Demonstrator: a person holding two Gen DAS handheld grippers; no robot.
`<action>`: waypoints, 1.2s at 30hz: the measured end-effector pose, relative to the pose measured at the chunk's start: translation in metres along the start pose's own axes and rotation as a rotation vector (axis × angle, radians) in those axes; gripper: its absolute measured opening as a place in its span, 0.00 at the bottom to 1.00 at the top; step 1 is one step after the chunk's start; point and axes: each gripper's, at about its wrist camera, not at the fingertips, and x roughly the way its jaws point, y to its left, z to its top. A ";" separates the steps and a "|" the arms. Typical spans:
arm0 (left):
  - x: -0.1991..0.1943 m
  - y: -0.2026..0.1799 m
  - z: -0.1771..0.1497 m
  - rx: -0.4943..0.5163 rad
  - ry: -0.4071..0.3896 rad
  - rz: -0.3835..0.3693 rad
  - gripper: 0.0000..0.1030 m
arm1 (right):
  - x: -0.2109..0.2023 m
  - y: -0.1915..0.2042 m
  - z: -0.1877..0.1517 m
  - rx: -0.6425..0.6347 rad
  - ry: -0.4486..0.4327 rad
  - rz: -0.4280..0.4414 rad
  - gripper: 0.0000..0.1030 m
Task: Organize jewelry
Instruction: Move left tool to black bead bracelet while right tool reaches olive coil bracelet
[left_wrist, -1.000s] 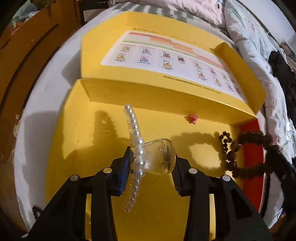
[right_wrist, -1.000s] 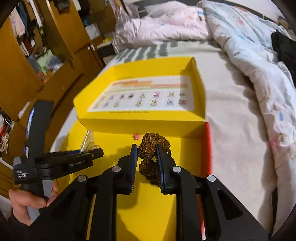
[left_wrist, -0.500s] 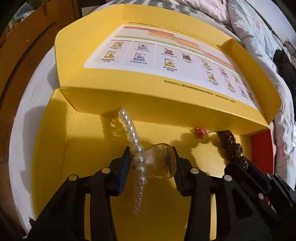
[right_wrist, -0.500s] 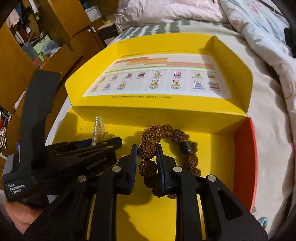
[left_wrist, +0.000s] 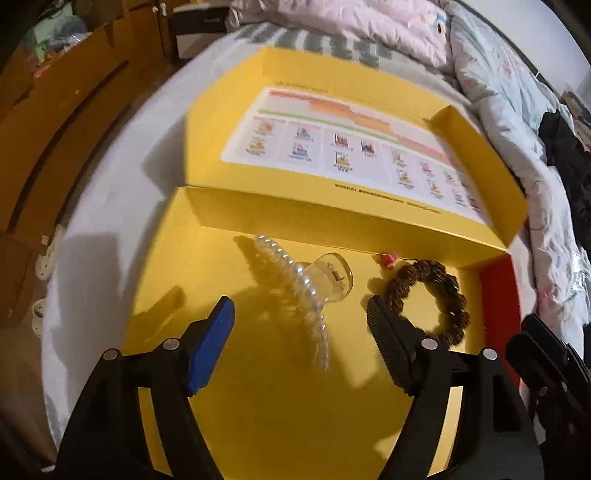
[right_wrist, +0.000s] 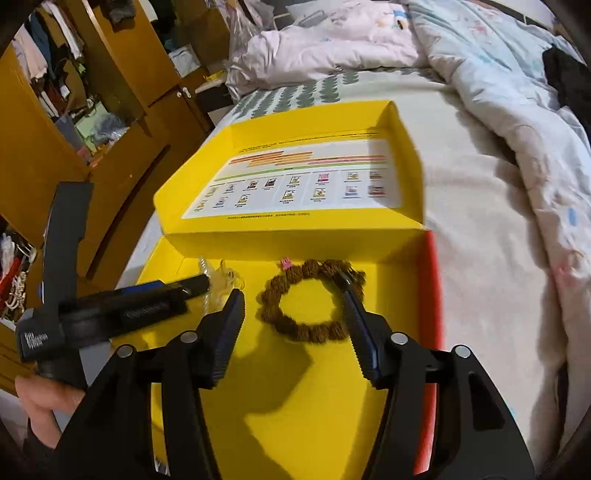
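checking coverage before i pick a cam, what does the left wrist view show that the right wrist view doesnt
Only the left wrist view shows the whole pearl hair clip, lying free while the left hand-held gripper is opening.

Only the right wrist view shows the person's hand and the open wardrobe.

Both show the yellow box, the brown bead bracelet, released and ringed by the opening right hand-held gripper, and the bed.
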 end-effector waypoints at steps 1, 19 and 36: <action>-0.008 0.000 -0.003 0.003 -0.013 0.004 0.72 | -0.007 -0.002 -0.004 0.001 -0.003 -0.005 0.61; -0.110 0.056 -0.104 -0.038 -0.175 0.001 0.78 | -0.133 -0.051 -0.105 0.063 -0.045 -0.062 0.70; -0.080 0.165 -0.155 -0.167 -0.079 0.061 0.78 | -0.123 -0.088 -0.178 0.110 0.038 -0.111 0.70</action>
